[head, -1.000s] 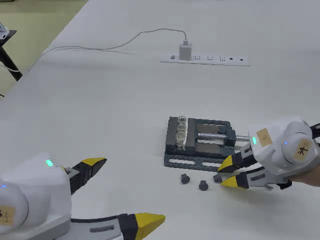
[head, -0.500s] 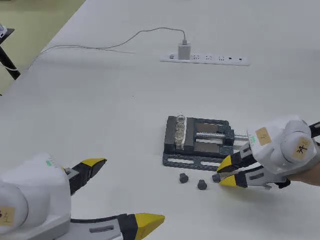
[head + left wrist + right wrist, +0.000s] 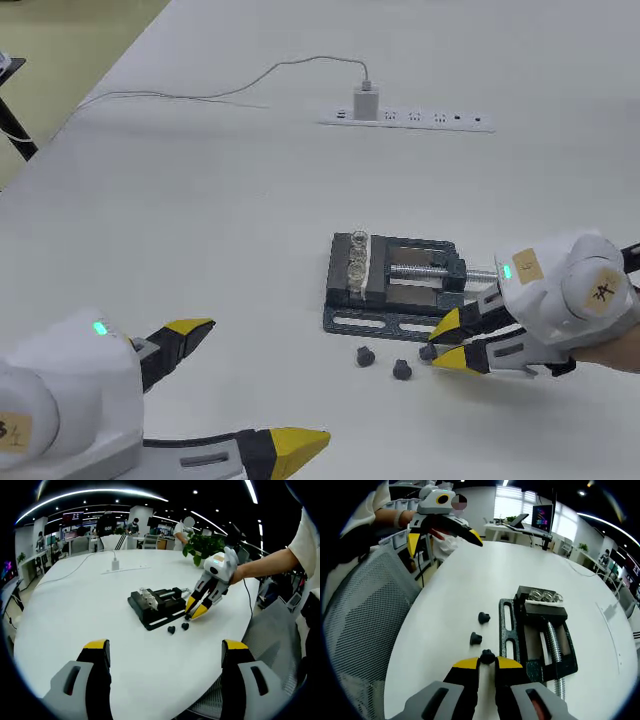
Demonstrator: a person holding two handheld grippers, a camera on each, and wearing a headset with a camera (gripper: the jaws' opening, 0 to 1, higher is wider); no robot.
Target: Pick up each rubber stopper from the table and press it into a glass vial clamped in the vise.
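A dark vise on the white table clamps a row of glass vials at its left end. Two black rubber stoppers lie loose in front of it. A third stopper rests on the table at the tips of my right gripper. In the right gripper view that stopper sits pinched between the nearly closed yellow tips, beside the vise. My left gripper hovers wide open at the near left, holding nothing; its own view shows the vise and the right gripper ahead.
A white power strip with a plugged charger lies at the far side, its cable trailing left. A grey mesh chair stands beyond the table edge. Bare white tabletop lies between my left gripper and the vise.
The head camera shifted slightly. My right gripper stays at the third stopper with its tips drawn a little closer around it. The left gripper has held its place.
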